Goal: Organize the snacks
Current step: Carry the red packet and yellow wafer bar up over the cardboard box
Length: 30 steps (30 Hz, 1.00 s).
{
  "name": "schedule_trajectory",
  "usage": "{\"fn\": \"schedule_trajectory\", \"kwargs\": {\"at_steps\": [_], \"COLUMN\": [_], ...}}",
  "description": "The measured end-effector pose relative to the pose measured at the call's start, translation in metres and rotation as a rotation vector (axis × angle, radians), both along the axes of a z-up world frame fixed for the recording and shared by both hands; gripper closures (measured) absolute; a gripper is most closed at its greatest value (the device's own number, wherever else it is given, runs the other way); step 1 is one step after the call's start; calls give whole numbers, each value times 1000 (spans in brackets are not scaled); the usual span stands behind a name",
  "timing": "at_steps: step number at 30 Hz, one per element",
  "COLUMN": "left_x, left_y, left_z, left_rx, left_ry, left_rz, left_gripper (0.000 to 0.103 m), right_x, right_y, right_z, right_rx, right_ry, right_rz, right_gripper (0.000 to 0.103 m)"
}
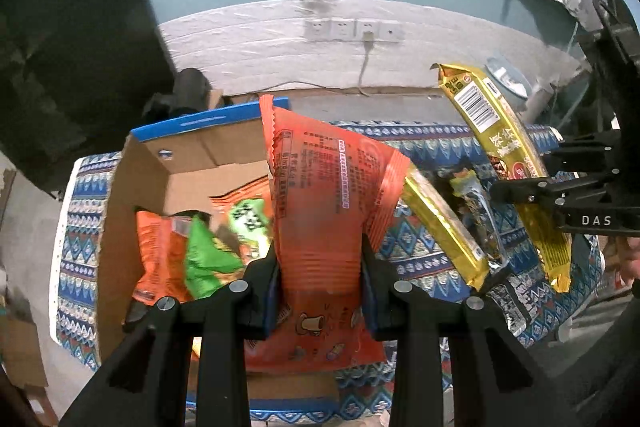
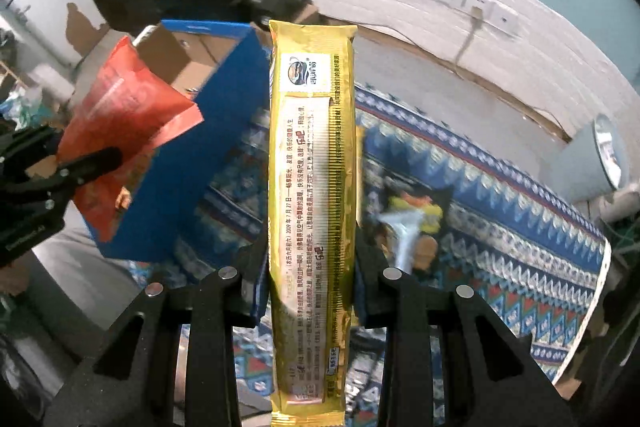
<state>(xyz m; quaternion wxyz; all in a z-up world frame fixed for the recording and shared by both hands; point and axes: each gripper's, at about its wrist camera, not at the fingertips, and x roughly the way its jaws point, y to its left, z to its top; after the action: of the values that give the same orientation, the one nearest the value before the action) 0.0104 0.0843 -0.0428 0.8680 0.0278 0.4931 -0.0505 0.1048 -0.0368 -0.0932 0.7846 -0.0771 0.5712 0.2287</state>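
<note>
Patterned tablecloth (image 1: 432, 147), one cardboard box (image 1: 192, 163), two tongs-held packets, orange (image 1: 324, 195), gold (image 2: 312, 187)

My counter (image 1: 432, 143) wears a blue patterned cloth. At its left sits an open cardboard box (image 1: 192, 155) with blue outer walls. To the right lie a gold snack bar (image 1: 444, 227) and, just beside it, a dark-wrapped snack (image 1: 478, 211).

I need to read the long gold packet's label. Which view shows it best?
The right wrist view: the gold packet fills the centre, print facing the camera. The left wrist view shows it small, angled, with its barcode, at the right edge.
</note>
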Motion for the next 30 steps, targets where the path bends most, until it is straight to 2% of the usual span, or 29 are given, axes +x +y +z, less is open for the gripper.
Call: {"fn": "schedule_trajectory", "kwargs": {"at_steps": [8, 14, 21, 30], "left_x": [-3, -6, -5, -3], "left_y": [48, 78, 112, 147], "left_z": [2, -8, -17, -19], "left_rx": [-8, 2, 14, -10], "left_ry": [-21, -18, -2, 6], "left_rz": [84, 138, 214, 283], "left_gripper": [70, 70, 70, 70], "right_x": [8, 13, 23, 40], "right_y": [51, 86, 125, 165], "right_z": [12, 11, 9, -8], "right_rx": [21, 32, 56, 90], "right_ry": [-6, 7, 45, 125], "right_rz": [63, 101, 130, 134], "right_gripper": [72, 72, 72, 72]}}
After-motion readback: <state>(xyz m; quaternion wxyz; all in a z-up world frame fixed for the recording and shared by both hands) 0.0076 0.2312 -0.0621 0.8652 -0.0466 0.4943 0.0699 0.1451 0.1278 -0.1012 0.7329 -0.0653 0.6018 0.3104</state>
